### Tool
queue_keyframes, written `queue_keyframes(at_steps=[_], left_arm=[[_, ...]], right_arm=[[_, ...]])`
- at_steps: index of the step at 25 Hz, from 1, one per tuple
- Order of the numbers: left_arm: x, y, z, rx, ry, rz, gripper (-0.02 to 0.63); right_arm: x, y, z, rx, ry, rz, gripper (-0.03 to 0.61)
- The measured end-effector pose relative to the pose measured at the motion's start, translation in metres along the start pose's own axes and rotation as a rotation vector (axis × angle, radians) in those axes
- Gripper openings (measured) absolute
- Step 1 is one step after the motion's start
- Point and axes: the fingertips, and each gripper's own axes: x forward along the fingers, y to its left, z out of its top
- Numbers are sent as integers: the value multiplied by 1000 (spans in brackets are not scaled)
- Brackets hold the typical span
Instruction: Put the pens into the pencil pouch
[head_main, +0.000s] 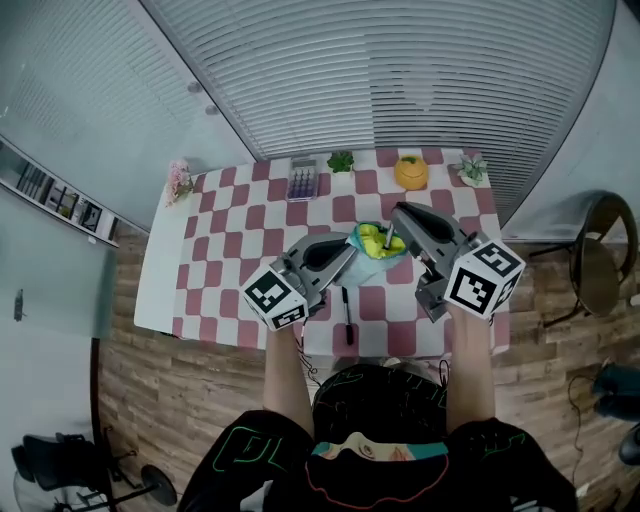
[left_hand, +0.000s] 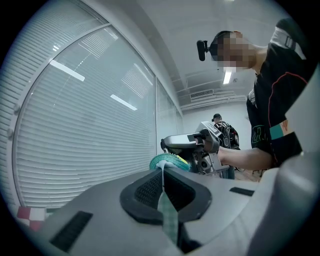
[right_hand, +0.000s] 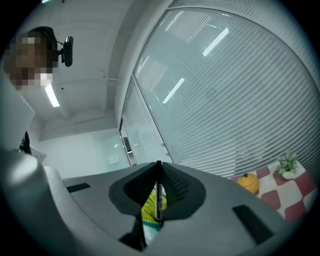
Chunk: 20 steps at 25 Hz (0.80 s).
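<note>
A spare pen (head_main: 347, 315) lies on the checked bench (head_main: 225, 250) close to its near edge, just this side of the left hand-held gripper (head_main: 347, 254). That gripper's jaws are pinched together on the rim of the pouch (head_main: 372, 252) at mid-bench. The right hand-held gripper (head_main: 394, 214) comes in from the right, clamped narrowly on an upright second pen (right_hand: 158, 192) whose lower end is at the pouch's yellow mouth. Open cloth lies to either side. Along the far edge stand flowers (head_main: 180, 181), a calculator (head_main: 302, 180), two small plants (head_main: 341, 161) and an orange pot (head_main: 410, 172).

Head view steeply above table (head_main: 240, 215); gripper views level, close, pouch (left_hand: 169, 161) in both.
</note>
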Motion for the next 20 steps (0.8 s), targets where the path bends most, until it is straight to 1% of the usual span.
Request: queue_keyframes(at_steps=[8, 12, 16, 20], left_arm=[[4, 2, 2, 3, -8, 6, -2], [2, 3, 1, 6, -3, 18, -2], [-4, 5, 1, 8, 1, 32, 0], [-11, 5, 2, 4, -1, 54, -2]], right_arm=[[-1, 1, -16, -115, 136, -6, 41], [-2, 0, -29, -169, 237, -21, 41], [-4, 0, -44, -189, 349, -34, 41], [-2, 3, -59, -169, 430, -12, 41]])
